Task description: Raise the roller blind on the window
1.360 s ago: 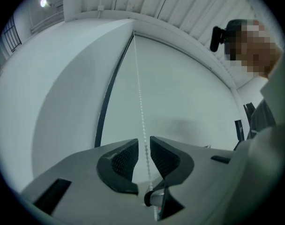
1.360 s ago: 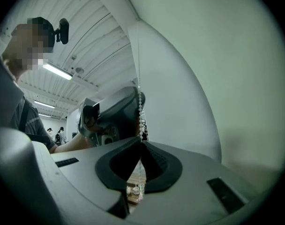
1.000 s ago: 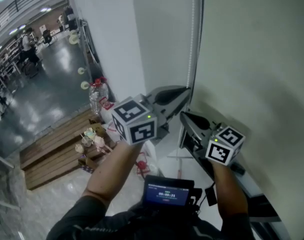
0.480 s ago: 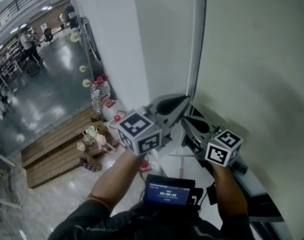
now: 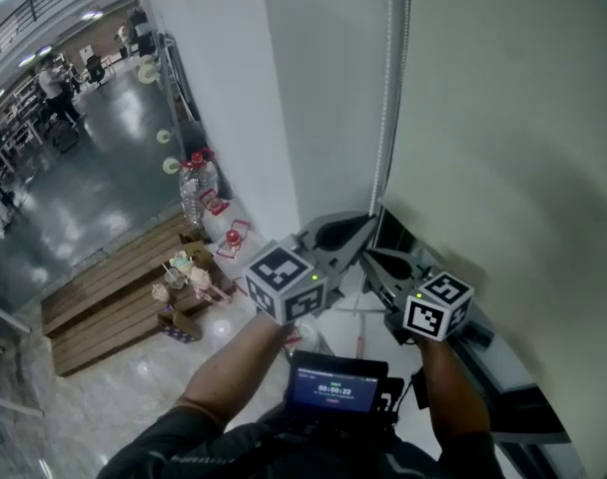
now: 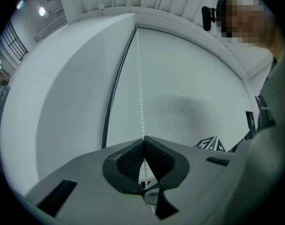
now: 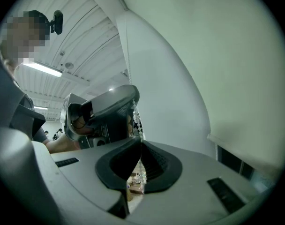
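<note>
Bead chain (image 6: 140, 88) hangs straight down the left edge of the roller blind (image 5: 503, 128), close to the white wall (image 5: 224, 88). The blind fabric covers most of the window, with its bottom bar (image 7: 241, 151) low. Left gripper (image 6: 143, 139): jaws pressed together, pinching the chain at the tips, and the chain runs up taut from there. Right gripper (image 7: 140, 142): just beside the left and slightly lower in the head view, jaws also pressed together. Beads run into its tips, so it reads as pinching the chain too; can't tell if it is the same strand. Handling, judged: the chain is light, thin and limp, with small smooth beads, so it likely slips through a loose pinch. Grip squarely across the beads and pull in line with the chain, not sideways. A hard jerk could snap it. The fabric is soft, so leave it alone. The load looks modest.
</note>
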